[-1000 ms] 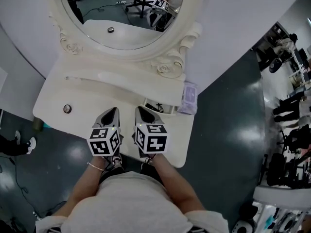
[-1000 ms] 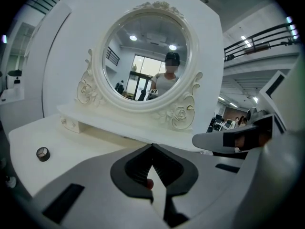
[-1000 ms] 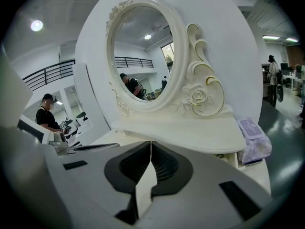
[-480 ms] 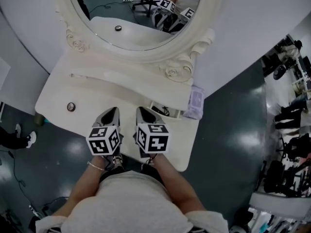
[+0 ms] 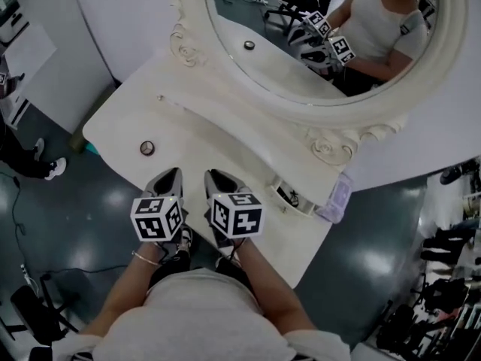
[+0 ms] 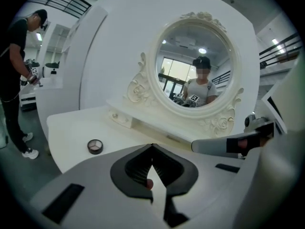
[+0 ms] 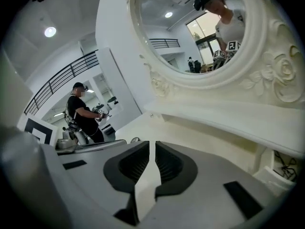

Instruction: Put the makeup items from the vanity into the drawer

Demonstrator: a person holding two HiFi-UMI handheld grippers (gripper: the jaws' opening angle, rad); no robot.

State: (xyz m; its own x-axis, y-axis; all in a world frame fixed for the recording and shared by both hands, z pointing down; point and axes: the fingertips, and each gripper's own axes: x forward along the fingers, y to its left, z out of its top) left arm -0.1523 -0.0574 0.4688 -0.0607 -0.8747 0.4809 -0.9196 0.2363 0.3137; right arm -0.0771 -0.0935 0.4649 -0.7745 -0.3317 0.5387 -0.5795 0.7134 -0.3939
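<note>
Head view, entries ordered from the jaws outward.

- Left gripper (image 5: 173, 171): over the near edge of the vanity (image 5: 225, 138). Its jaws are closed tip to tip with nothing gripped. A small pinkish spot low in their gap cannot be made out.
- Right gripper (image 5: 217, 174): just beside the left one. Its jaws are closed to a thin slit and empty.
- Compact (image 5: 147, 148): round and dark-rimmed, lying flat on the vanity, ahead and left of the left jaws, apart from them.
- Drawer (image 5: 301, 209): open, ahead and right of the right jaws. The dark items inside are too small to tell.
- Purple box (image 5: 336, 199): at the vanity's right edge, just beyond the drawer.
- Mirror (image 5: 323, 43): oval with an ornate frame, upright ahead of both jaws, reflecting both grippers.
</note>
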